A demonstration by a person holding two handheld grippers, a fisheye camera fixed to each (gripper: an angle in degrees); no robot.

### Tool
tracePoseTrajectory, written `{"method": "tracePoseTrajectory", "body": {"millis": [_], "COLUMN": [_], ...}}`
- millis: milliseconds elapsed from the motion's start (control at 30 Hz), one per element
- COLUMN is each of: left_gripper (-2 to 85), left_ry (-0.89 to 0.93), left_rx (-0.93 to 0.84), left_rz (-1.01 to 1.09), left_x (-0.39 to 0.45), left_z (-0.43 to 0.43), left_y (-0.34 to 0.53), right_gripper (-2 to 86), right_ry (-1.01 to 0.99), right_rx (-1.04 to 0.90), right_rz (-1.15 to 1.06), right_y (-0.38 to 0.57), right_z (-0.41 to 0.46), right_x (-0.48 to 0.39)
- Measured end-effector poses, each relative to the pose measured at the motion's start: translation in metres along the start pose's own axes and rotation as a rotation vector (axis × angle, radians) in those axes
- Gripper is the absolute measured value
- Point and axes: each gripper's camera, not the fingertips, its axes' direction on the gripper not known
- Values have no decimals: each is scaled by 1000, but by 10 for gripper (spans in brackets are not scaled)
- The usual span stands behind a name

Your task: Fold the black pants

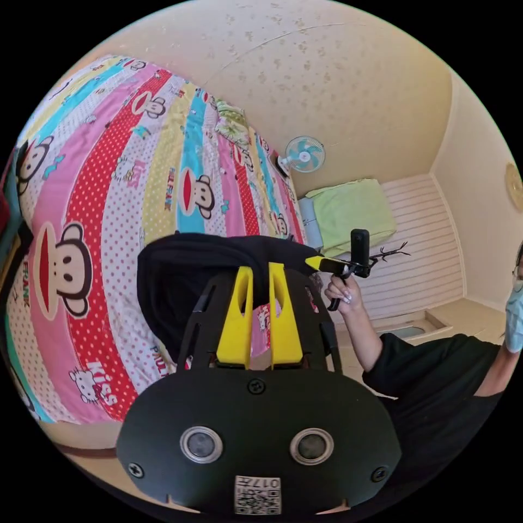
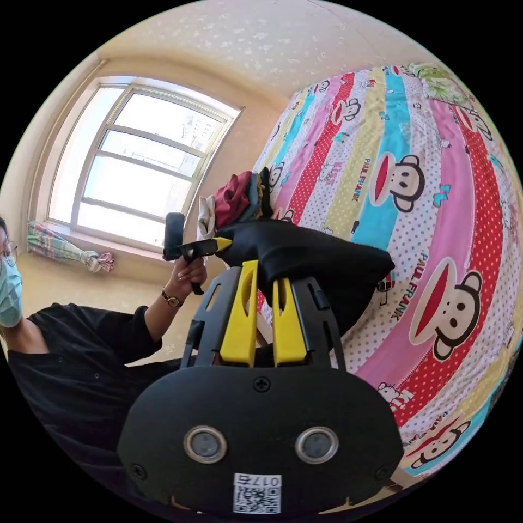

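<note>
each gripper, left (image 1: pixel 260 275) and right (image 2: pixel 265 278), pinches an end of the black pants (image 1: pixel 218 256), holding them stretched above the bed (image 1: pixel 109 180), probably to lay a fold.

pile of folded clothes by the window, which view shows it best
The right gripper view: the small pile of folded clothes, red, white and dark, sits on the striped cartoon bedsheet behind the black pants. The left gripper view catches just a dark sliver at its left edge.

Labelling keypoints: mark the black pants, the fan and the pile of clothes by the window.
black pants (image 1: pixel 180 261): left gripper view, bunched top fold.
fan (image 1: pixel 305 154): left gripper view, middle of the blade guard.
pile of clothes (image 2: pixel 234 199): right gripper view, dark red garment.
</note>
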Motion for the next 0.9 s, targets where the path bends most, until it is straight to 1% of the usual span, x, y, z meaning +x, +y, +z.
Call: {"method": "tracePoseTrajectory", "body": {"millis": [100,167,200,233,267,300,333,400,433,533,600,667,700,767,800,833,900], "left_gripper": [55,85,117,135,136,138,138,140,154,199,227,235,238,235,224,218,220], "left_ry": [-1,-36,-78,-110,-104,-55,4,41,33,-17,-21,-32,-31,-15,-71,-147,-191], "left_rx": [-107,-203,-298,-349,-345,-283,-191,-77,-24,48,67,39,-2,-69,-57,-56,-61], "left_rz": [-141,-243,-312,-371,-393,-427,-448,-451,-429,-347,-325,-331,-342,-331,-291,-237,-157], "left_x": [-56,-89,-109,-126,-133,-145,-155,-170,-179,-207,-233,-262,-280,-300,-301,-299,-299], "left_z": [51,85,103,110,108,96,79,56,45,39,49,67,84,113,119,121,122], "left_y": [68,110,132,148,153,159,159,147,133,83,54,31,21,15,17,18,18], "right_gripper": [37,85,98,113,122,124,128,139,150,198,212,217,215,202,198,190,183], "right_ry": [-87,-94,-88,-81,-102,-127,-182,-204,-178,-77,-83,-92,-100,-209,-214,-171,-159], "right_rx": [-119,-221,-251,-289,-265,-232,-154,-81,-62,-47,-36,-58,-70,-84,-73,-27,11], "right_rz": [145,328,383,471,522,532,530,516,502,479,442,413,415,420,419,405,359], "right_y": [69,131,145,168,184,188,192,186,177,143,121,100,98,102,105,114,126], "right_z": [50,87,93,97,88,80,62,41,33,34,45,73,82,118,123,123,117], "right_x": [54,102,114,134,146,150,156,165,171,192,204,220,223,232,231,227,224]}}
